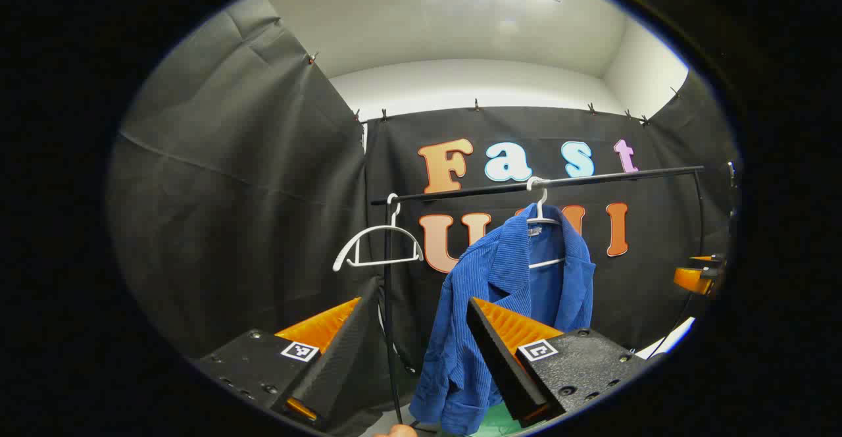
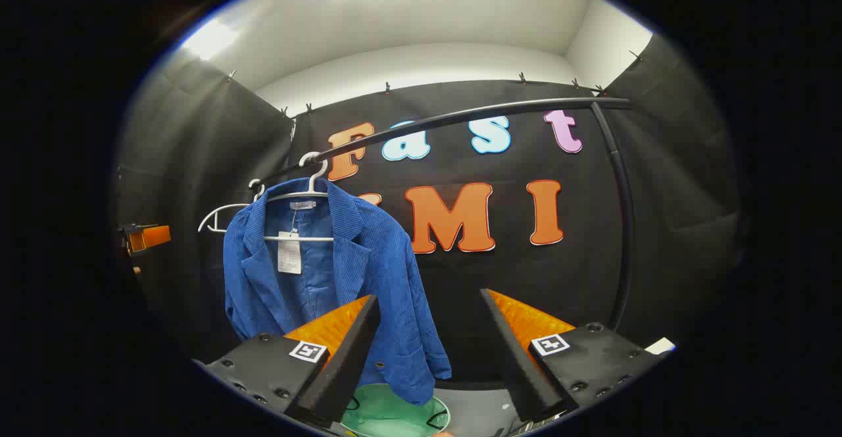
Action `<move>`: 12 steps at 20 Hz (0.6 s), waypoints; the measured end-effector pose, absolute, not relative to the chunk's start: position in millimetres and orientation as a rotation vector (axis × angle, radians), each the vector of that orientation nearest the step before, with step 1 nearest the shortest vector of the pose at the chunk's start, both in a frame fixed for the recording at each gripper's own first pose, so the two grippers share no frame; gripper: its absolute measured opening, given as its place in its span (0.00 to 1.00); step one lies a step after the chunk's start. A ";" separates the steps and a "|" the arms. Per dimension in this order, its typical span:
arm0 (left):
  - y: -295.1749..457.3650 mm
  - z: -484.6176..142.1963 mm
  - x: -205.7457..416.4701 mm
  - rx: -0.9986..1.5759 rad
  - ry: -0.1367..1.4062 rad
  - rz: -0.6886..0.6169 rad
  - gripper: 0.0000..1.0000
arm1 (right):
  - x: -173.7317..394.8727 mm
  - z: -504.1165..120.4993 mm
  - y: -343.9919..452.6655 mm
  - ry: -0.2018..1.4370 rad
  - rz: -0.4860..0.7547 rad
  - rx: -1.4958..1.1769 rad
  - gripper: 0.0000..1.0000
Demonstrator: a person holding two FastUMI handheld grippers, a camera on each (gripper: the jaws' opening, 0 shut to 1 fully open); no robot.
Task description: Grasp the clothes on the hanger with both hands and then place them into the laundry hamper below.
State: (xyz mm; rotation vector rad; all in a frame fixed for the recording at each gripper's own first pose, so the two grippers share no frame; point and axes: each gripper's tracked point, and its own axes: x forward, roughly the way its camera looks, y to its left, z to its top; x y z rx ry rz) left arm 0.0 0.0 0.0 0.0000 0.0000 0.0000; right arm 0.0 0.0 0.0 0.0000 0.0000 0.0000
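Left gripper point(image 1: 414, 351) and right gripper point(image 2: 427, 351) both spread wide, empty, short of garment. Blue jacket point(image 2: 329, 279) on white hanger point(image 2: 309, 190), rail-hung, above green hamper point(image 2: 388, 414). Nothing grasped; all steps pending.

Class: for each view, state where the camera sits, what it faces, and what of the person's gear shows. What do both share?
Left gripper view: rides the left gripper, open, facing the jacket and empty hanger.
Right gripper view: rides the right gripper, open, facing the jacket above the hamper.
Shared: jacket, rail, empty hanger.
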 end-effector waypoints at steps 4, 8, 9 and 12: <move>-1.4 -0.5 -2.2 -0.003 0.004 -0.009 0.93 | -1.7 -1.3 0.7 0.002 0.003 -0.003 0.98; -3.6 -4.2 0.0 0.003 0.015 -0.007 0.93 | -0.2 -4.2 -1.4 0.006 -0.001 0.007 0.98; -3.4 -5.8 0.2 0.002 0.018 -0.007 0.93 | -1.0 -5.0 -2.5 0.008 -0.002 0.008 0.98; -2.8 -9.8 3.0 -0.001 0.026 -0.005 0.95 | 3.4 -8.9 -3.0 0.014 -0.002 0.012 0.89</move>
